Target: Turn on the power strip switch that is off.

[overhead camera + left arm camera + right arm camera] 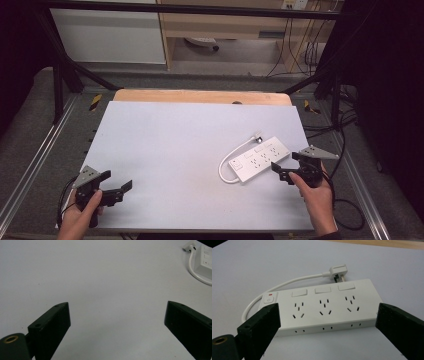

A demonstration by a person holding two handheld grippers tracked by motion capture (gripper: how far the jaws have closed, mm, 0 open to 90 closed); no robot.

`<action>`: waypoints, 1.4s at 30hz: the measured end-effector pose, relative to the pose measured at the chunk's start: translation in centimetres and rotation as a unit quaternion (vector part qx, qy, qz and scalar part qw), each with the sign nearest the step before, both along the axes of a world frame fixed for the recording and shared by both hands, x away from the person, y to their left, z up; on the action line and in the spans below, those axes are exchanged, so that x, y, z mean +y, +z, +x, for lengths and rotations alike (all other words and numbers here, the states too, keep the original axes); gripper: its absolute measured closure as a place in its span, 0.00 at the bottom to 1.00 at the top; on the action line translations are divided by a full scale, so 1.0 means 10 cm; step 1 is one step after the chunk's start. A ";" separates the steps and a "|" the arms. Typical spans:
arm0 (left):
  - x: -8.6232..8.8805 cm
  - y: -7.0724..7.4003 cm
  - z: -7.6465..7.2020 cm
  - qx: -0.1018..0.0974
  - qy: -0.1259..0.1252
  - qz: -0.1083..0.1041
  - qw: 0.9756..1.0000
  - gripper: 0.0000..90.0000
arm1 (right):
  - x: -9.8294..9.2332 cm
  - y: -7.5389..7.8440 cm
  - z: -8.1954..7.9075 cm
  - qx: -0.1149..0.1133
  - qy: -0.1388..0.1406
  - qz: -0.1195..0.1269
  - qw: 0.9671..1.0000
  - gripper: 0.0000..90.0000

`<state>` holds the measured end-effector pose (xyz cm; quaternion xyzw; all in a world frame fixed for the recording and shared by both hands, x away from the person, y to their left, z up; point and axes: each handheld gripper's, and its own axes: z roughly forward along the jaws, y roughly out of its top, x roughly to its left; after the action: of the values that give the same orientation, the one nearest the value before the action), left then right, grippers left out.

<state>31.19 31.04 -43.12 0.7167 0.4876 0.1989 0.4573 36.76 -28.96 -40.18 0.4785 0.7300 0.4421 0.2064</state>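
Right tongs (327, 332) gape wide around the power strip (324, 307) — not touching.

The power strip (324, 307) is white, with a white cord (287, 283) and white plug (338, 271), and a small red mark (270, 294) above its switch at the left end. The table top (165, 150) is pale grey-white, with a tan wooden strip (200, 96) along the far edge. Both grippers (116, 182) (285, 166) are black with grey plates.

No readable text or brand showing anywhere; just spotting what's probably a power symbol on the power strip (324, 306) switch button (269, 300), small red mark above it.
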 end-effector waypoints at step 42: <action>-0.01 0.00 0.00 0.000 -0.005 0.007 1.000 0.07 | 0.07 0.30 0.39 -0.037 -0.006 0.023 0.999 0.09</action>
<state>31.21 30.96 -43.12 0.7220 0.4829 0.2002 0.4533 40.67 -28.29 -37.15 0.4711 0.7086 0.4747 0.2250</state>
